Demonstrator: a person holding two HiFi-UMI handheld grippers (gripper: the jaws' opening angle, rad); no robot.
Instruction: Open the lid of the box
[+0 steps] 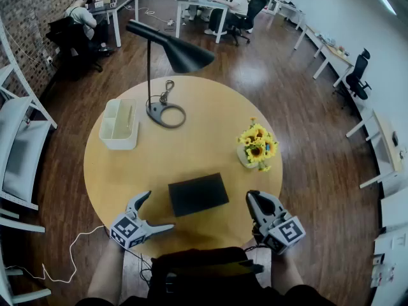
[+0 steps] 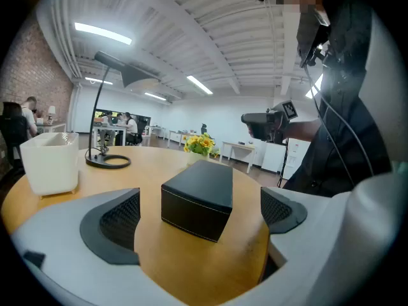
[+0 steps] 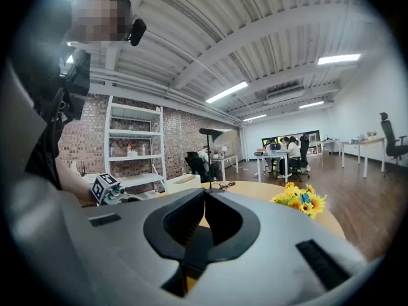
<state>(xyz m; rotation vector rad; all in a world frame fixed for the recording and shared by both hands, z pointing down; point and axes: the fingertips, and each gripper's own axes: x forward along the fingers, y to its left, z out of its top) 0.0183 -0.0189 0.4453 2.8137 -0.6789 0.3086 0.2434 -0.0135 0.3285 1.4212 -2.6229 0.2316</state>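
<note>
**Left gripper [image 1: 159, 210] spread wide, right gripper [image 1: 254, 197] shut, lid down**

The left gripper's jaws stand far apart with nothing pressed between the pads. Its own view frames the flat black rectangular box [image 2: 197, 199] in the gap, but neither pad touches it. The right gripper's jaws are closed together on nothing, and it hovers just off the box's right side.

The box [image 1: 198, 194] lies flat and closed on the round wooden table [image 1: 191, 152], near the edge closest to the person and between the two grippers. A black desk lamp [image 1: 172, 50], a white plastic bin [image 1: 119, 123] and a pot of yellow sunflowers [image 1: 257, 145] stand well apart from it, so there is room to work.

The step in hand looks like the approach, with no contact made yet. To do it well, one gripper should steady the base while the other lifts the lid, because a light box is likely to slide or rise whole if it is only pulled upward. The left gripper is already wide enough to straddle a side. It should come in low and close on the lower part, below wherever the lid parts from the base. That seam is not clear from here; only a thin pale line along the edges shows in the left gripper view. The shut right gripper could hook its tip under the lid's rim, or open a little to pinch that rim. The lift should be slow and straight, and should stop if the base comes up with it.
</note>
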